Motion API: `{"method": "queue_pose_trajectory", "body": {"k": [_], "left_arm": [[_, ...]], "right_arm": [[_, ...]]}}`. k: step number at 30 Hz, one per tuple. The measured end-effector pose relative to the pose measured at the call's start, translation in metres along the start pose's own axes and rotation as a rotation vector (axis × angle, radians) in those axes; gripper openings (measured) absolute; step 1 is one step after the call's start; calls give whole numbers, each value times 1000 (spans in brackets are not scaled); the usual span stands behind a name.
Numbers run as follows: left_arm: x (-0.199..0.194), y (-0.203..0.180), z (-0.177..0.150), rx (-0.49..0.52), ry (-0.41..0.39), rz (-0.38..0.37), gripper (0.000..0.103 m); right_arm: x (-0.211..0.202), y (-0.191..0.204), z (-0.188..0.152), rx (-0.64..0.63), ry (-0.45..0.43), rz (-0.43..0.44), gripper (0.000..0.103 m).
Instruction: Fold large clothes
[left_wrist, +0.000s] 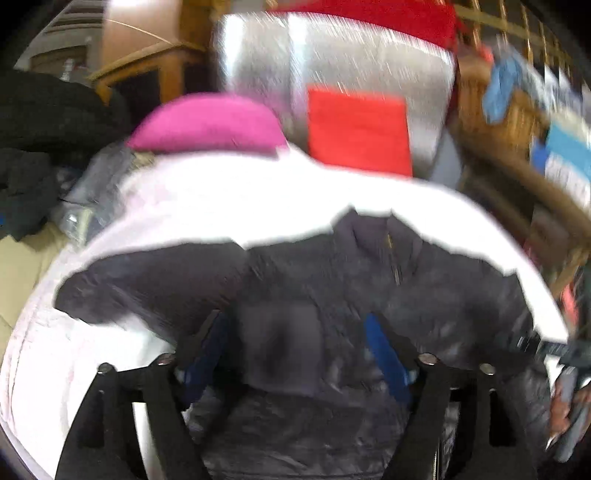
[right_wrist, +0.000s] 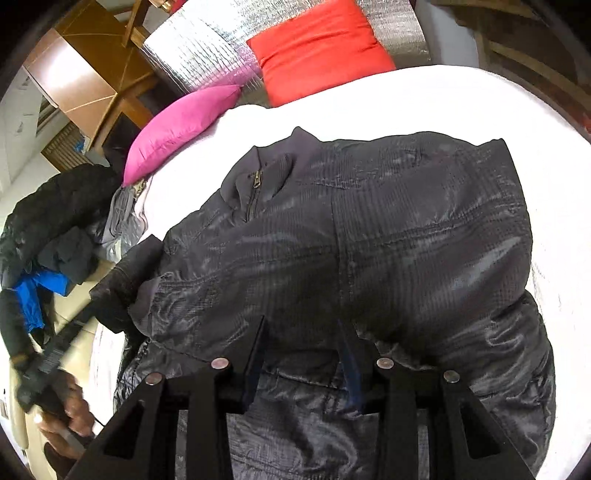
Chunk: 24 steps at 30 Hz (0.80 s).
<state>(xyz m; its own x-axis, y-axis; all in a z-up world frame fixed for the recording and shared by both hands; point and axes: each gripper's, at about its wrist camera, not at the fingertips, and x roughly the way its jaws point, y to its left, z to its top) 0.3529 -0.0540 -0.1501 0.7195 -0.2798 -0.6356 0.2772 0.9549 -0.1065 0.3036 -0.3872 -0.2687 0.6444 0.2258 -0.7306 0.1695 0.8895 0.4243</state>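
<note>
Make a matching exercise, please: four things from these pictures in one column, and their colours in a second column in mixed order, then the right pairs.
Things:
1. jacket spread on the bed
2. square pillow against the silver headboard
3. small pillow at the bed's edge
4. bed cover

Colours:
A. white
B. pink
C. dark grey
D. red

Pairs: 1-C, 2-D, 3-B, 4-A

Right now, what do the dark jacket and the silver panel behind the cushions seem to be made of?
Dark jacket: probably thin synthetic shell, nylon-like; glossy sheen, fine grid weave, puffy fill. Silver panel: seemingly foil-faced quilted sheet; metallic shine, gridded texture.
</note>
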Motion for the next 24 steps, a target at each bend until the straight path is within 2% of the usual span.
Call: {"method": "queue_pose_trajectory", "body": {"k": [1, 4, 10, 12, 14, 15, 18, 20, 24], "left_arm": [[-10, 15, 4, -35, -46, 24, 93], [-27, 75, 7, -199, -125, 101, 97], [-15, 198, -22, -609, -57, 199, 97], [-1, 223, -32, -698, -28, 178, 97], [19, 241, -42, -786, 28, 116, 97], [29, 249, -46, -829, 47, 78, 97], [51, 262, -59, -944, 93, 36, 97], [62, 268, -58, -979, 100, 7, 97], [78, 281, -53, -998, 87, 18, 97]], "right_arm": [[0, 0, -1, -6, -4, -4, 42], [1, 5, -1, -27, -17, -12, 42], [3, 14, -1, -47, -33, -19, 42], [3, 16, -1, -48, -35, -16, 42], [3, 18, -1, -55, -43, -15, 42], [3, 20, -1, -61, -46, -16, 42], [3, 20, -1, -68, -53, -20, 42], [5, 19, -1, -66, -52, -28, 42], [8, 16, 1, -64, -51, -39, 42]]}}
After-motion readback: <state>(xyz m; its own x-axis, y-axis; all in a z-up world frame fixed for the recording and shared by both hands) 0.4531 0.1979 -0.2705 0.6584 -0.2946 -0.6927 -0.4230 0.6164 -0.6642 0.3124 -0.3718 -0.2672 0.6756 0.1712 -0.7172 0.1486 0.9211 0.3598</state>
